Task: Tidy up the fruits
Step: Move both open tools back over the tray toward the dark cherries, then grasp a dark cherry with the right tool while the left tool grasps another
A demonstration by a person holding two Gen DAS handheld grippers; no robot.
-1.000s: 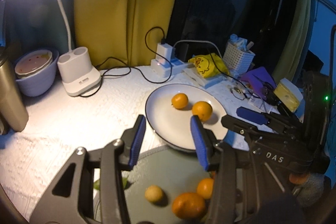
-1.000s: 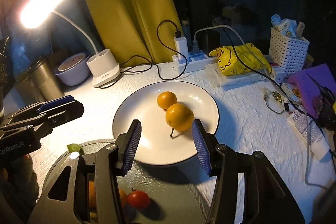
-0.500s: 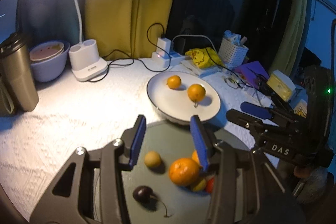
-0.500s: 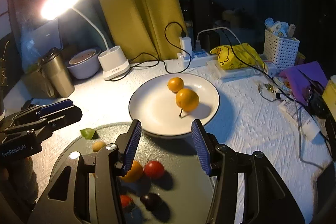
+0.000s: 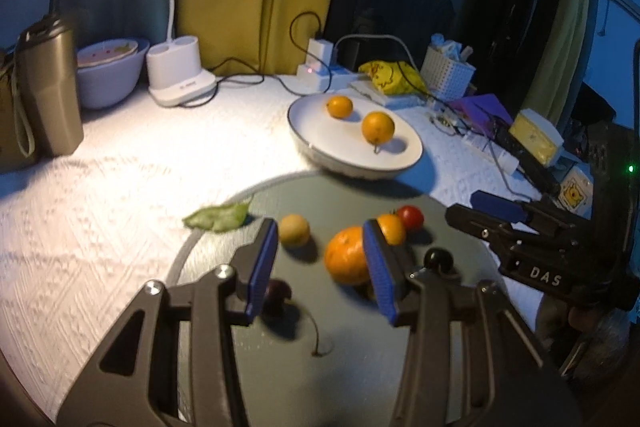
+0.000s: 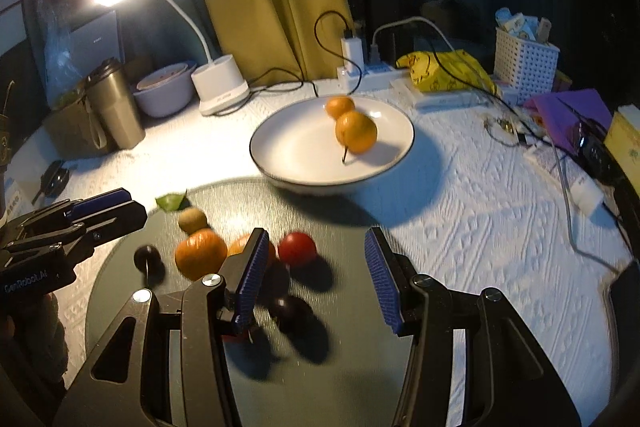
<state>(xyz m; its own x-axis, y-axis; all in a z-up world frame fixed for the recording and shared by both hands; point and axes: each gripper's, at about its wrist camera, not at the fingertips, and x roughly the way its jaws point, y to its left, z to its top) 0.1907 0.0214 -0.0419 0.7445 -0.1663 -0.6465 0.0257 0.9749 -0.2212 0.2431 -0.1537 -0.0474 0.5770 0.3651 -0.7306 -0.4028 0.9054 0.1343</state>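
Note:
A white plate (image 5: 320, 147) (image 6: 288, 147) holds two oranges (image 5: 377, 127) (image 6: 355, 131). In front of it a dark round tray (image 5: 280, 367) (image 6: 360, 367) carries a large orange (image 5: 346, 261) (image 6: 200, 253), a small yellow fruit (image 5: 294, 230) (image 6: 192, 219), a red tomato (image 5: 410, 217) (image 6: 297, 247), a small orange (image 5: 394, 227) and dark cherries (image 5: 438, 259) (image 6: 146, 255). My left gripper (image 5: 320, 267) is open above the tray, over the large orange. My right gripper (image 6: 316, 279) is open above the tray, near the tomato.
A green leaf (image 5: 218, 217) lies at the tray's far left edge. A lamp base (image 5: 180, 77), a bowl (image 5: 108, 75) and a steel tumbler (image 5: 50, 87) stand at the back left. A power strip with cables (image 6: 360, 71), a yellow bag (image 6: 444, 71) and a white basket (image 6: 524, 57) are at the back right.
Both grippers have pulled back from the plate toward the near side; more of the dark tray and its fruits has come into view. Both stay open.

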